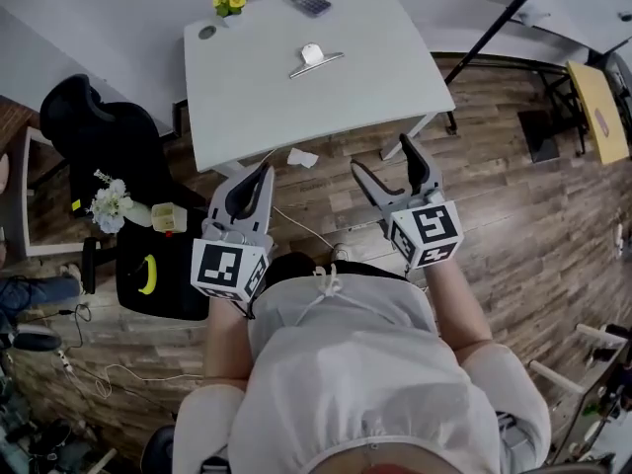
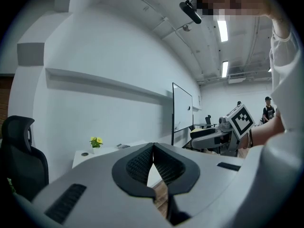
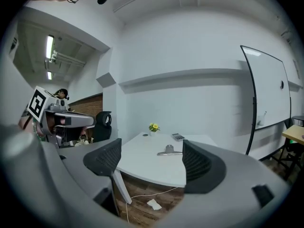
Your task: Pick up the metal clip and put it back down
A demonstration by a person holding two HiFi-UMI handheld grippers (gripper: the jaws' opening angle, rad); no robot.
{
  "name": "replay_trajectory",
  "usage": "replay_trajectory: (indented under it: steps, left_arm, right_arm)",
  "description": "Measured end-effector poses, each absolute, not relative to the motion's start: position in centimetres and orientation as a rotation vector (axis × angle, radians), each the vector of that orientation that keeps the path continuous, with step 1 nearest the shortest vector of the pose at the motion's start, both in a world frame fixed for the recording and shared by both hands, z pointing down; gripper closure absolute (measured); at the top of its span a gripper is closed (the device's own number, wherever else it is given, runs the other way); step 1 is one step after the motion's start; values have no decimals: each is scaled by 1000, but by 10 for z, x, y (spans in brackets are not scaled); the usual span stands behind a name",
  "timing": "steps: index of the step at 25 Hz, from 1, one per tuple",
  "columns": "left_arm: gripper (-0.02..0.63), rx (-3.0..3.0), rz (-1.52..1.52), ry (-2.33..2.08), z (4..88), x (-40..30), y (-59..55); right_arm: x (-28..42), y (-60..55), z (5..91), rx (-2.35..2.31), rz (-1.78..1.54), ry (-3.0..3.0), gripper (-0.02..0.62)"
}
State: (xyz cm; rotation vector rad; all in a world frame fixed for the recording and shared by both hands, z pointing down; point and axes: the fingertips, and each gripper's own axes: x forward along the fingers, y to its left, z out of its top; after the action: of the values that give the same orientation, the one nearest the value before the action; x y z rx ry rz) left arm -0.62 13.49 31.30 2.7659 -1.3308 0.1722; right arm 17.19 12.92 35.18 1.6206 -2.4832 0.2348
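Note:
The metal clip lies flat on the white table, toward its far middle; the right gripper view shows the clip between the jaws but far off. My left gripper is held over the floor short of the table's near edge, its jaws pressed together with nothing in them. My right gripper hangs beside it, also short of the table, jaws spread wide and empty. In the left gripper view the pads meet at the tip.
A small yellow flower pot, a dark calculator and a round grommet sit at the table's far edge. A black office chair stands left. A crumpled paper and a cable lie on the wood floor under the table.

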Motion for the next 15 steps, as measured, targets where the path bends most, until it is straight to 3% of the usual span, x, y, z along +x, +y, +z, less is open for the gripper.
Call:
replay_trajectory:
  steps: [15]
  left_arm:
    - [588, 2672, 211, -1450, 346, -9, 7]
  right_arm:
    - [155, -21, 407, 1404, 351, -2455, 195]
